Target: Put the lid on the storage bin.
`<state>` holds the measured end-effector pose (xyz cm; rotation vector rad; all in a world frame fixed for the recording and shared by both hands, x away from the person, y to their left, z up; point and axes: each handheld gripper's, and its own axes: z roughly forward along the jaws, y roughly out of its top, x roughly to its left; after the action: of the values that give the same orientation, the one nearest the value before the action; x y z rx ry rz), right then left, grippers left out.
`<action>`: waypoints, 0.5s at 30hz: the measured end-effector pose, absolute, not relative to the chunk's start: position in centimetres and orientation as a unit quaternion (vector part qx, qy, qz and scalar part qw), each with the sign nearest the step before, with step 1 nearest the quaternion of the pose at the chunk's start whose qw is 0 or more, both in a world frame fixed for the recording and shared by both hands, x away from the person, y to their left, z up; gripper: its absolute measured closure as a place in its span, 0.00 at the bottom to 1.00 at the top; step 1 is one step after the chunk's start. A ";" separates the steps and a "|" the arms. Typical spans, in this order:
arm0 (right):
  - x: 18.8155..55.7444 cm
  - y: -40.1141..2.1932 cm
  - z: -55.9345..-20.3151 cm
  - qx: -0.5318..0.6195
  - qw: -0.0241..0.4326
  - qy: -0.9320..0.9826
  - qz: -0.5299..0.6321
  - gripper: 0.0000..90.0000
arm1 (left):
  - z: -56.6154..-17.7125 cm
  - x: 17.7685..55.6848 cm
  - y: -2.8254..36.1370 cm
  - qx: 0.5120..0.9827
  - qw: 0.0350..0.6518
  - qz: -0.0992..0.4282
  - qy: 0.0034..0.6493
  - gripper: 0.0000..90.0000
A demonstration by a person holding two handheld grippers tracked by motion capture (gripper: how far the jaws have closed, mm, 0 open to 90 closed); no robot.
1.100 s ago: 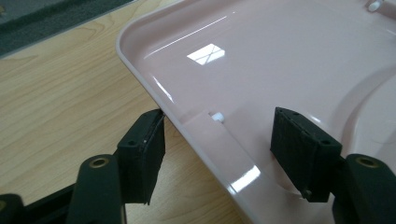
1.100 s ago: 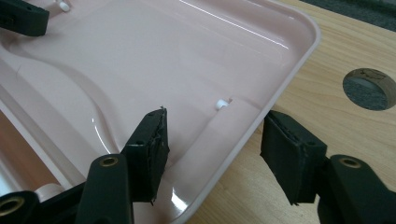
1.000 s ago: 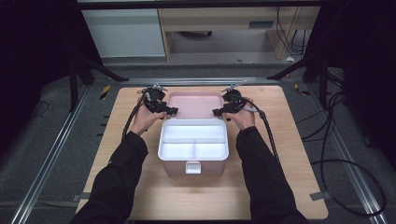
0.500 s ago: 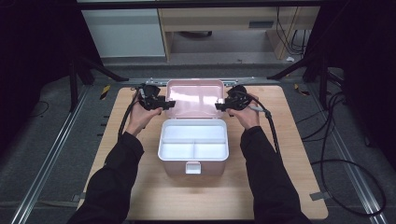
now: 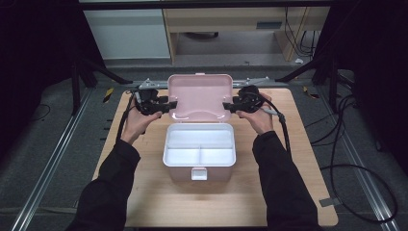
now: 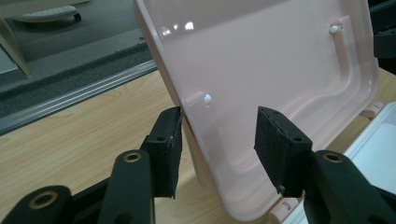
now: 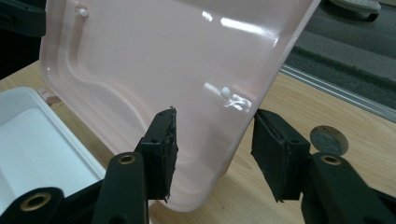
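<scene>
I see a pale wooden desk [image 5: 144, 159] on grey floor, dark stands and a cabinet behind. The box [image 5: 199, 153] sits mid-desk, its pink lid [image 5: 199, 96] raised. My left tool [image 5: 163, 105] straddles the lid's left edge, jaws apart; my right tool [image 5: 230, 106] straddles the right edge, also apart. A small round disc [image 7: 328, 141] lies behind the right jaw, partly hidden.

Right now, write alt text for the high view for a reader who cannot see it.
A person's two hands hold black grippers at either side edge of a pink lid raised open behind a box with a white divided tray, on a wooden table. The left gripper and right gripper flank the lid; dark sleeves enter from below.
</scene>
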<state>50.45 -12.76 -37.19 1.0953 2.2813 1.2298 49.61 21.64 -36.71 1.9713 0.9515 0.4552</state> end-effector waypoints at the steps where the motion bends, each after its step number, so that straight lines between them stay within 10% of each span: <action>1: 50.3 -12.7 -37.1 0.383 0.165 0.801 0.430 0.56 | -36.6 49.4 21.6 0.794 0.437 0.185 0.380 0.58; 15: 47.5 -13.0 -35.1 0.354 0.187 0.807 0.434 0.59 | -35.1 46.3 21.7 0.802 0.436 0.211 0.350 0.61</action>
<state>47.53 -13.03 -35.10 0.9981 2.2720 1.2221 46.30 21.72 -35.14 1.9944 0.8696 0.5259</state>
